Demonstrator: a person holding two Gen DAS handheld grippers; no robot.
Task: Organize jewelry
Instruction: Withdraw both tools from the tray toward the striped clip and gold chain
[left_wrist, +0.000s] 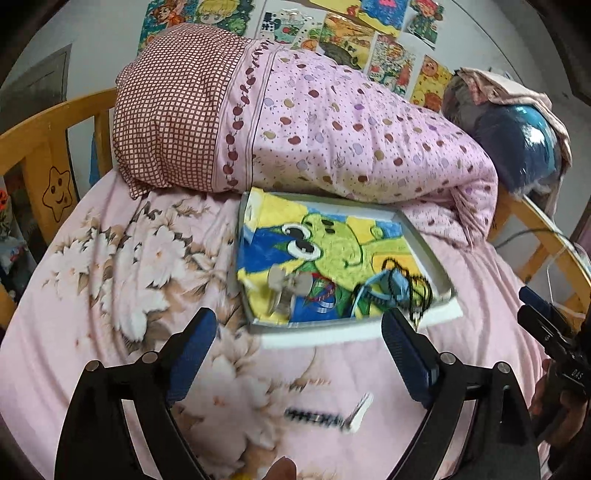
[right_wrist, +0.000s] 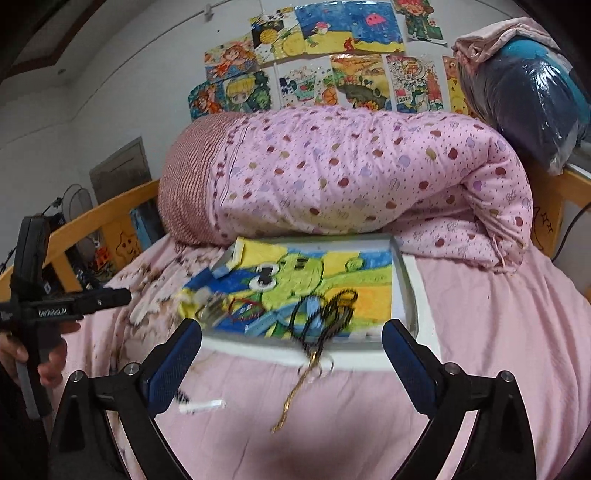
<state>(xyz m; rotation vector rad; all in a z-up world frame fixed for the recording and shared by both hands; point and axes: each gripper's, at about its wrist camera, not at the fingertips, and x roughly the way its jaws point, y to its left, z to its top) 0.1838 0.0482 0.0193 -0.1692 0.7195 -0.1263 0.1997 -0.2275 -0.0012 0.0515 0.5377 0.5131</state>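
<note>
- Both tongs gape wide, holding nothing: left gripper (left_wrist: 299, 354), right gripper (right_wrist: 291, 354).
- Shallow white tray with frog-picture liner (right_wrist: 406, 295) at 12 o'clock, jewelry heaped inside.
- Gold chain (right_wrist: 291, 398) spills over the tray's 6 o'clock rim onto pink bedsheet (right_wrist: 480, 350).
- Black-and-white hair clip (left_wrist: 325, 415) lies loose on the sheet, 6 o'clock of the tray.
- Likely step: gathering strays. Next: pinch the chain, lift it in.

A rolled pink quilt (right_wrist: 369, 177) lies across the bed's pink sheet (right_wrist: 498, 332), beneath children's drawings (right_wrist: 332, 55) taped along the white wall.
</note>
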